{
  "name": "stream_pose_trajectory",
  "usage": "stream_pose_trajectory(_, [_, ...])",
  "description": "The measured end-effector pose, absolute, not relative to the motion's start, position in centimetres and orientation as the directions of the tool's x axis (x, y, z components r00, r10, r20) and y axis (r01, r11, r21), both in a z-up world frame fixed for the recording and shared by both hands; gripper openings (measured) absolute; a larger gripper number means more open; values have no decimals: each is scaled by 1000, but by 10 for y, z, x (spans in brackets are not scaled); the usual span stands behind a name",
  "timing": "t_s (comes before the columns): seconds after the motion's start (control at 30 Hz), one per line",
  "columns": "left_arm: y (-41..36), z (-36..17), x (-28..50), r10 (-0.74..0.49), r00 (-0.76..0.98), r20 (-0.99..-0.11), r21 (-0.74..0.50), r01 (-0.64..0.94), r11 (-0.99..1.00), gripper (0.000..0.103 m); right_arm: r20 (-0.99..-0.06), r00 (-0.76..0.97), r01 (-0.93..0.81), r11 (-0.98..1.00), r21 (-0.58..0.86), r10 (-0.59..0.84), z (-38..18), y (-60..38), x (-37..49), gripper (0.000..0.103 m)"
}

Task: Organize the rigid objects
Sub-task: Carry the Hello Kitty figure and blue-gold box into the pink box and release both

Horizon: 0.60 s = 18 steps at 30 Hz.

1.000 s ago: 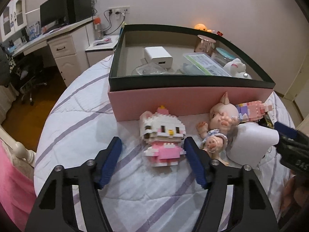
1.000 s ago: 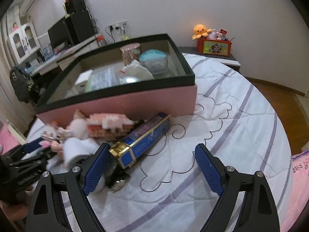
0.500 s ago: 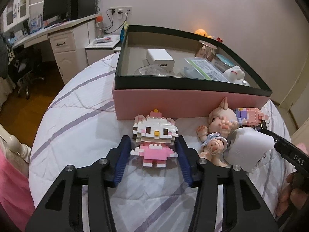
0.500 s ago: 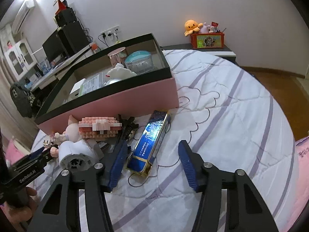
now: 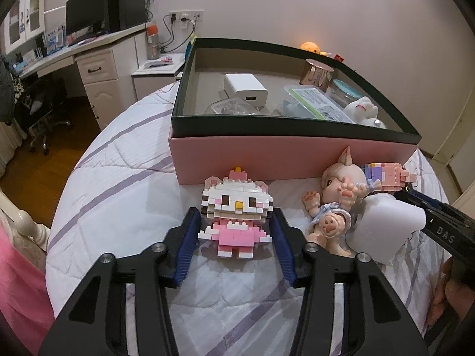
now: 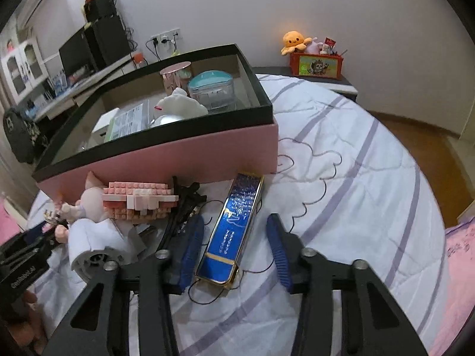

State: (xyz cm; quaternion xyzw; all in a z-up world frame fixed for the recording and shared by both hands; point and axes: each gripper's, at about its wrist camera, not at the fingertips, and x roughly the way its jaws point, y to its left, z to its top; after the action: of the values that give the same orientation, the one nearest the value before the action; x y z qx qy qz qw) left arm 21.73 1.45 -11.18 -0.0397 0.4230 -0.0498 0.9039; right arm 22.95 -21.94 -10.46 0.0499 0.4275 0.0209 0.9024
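A white and pink brick cat figure (image 5: 236,204) stands on the bed in front of the pink box (image 5: 282,157). My left gripper (image 5: 234,231) has its jaws closing, and both blue pads touch the figure's sides. In the right wrist view a long blue and gold box (image 6: 237,222) lies on the quilt between the jaws of my right gripper (image 6: 234,243). Those jaws are closing, with a gap still showing on the box's right side. A doll (image 5: 332,207), a pink brick model (image 6: 139,201) and a white cylinder (image 6: 95,243) lie between the two grippers.
The black-rimmed pink box (image 6: 178,154) holds a white charger (image 5: 245,89), a packet, a jar and a plush. Black cords (image 6: 184,204) lie left of the blue box. A desk and chair (image 5: 44,112) stand left of the bed, a nightstand (image 6: 320,80) beyond it.
Both pairs of jaws have narrowed. The left fingers slid forward around the brick cat. The right gripper shifted so the blue box, earlier at its left finger, lies between its jaws.
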Motion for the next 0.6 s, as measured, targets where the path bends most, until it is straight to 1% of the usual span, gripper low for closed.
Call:
stream_pose_trajectory(0.07, [17, -111, 217, -141, 641, -755, -134, 59, 989, 45, -763, 640, -2, 993, 115, 90, -103, -223, 225, 21])
stream_pose_trajectory(0.13, [19, -110, 215, -149, 647, -748, -145, 59, 988, 44, -760, 640, -11, 989, 145, 118, -104, -231, 221, 20])
stream_pose_trajectory(0.37, [23, -105, 197, -161, 674, -721, -162, 62, 985, 44, -745, 648, -44, 984, 170, 158, -99, -235, 203, 21])
stream_pose_trajectory(0.6, [32, -101, 179, -159, 688, -708, -169, 54, 984, 44, -715, 656, -76, 964, 257, 242, -90, -240, 180, 21])
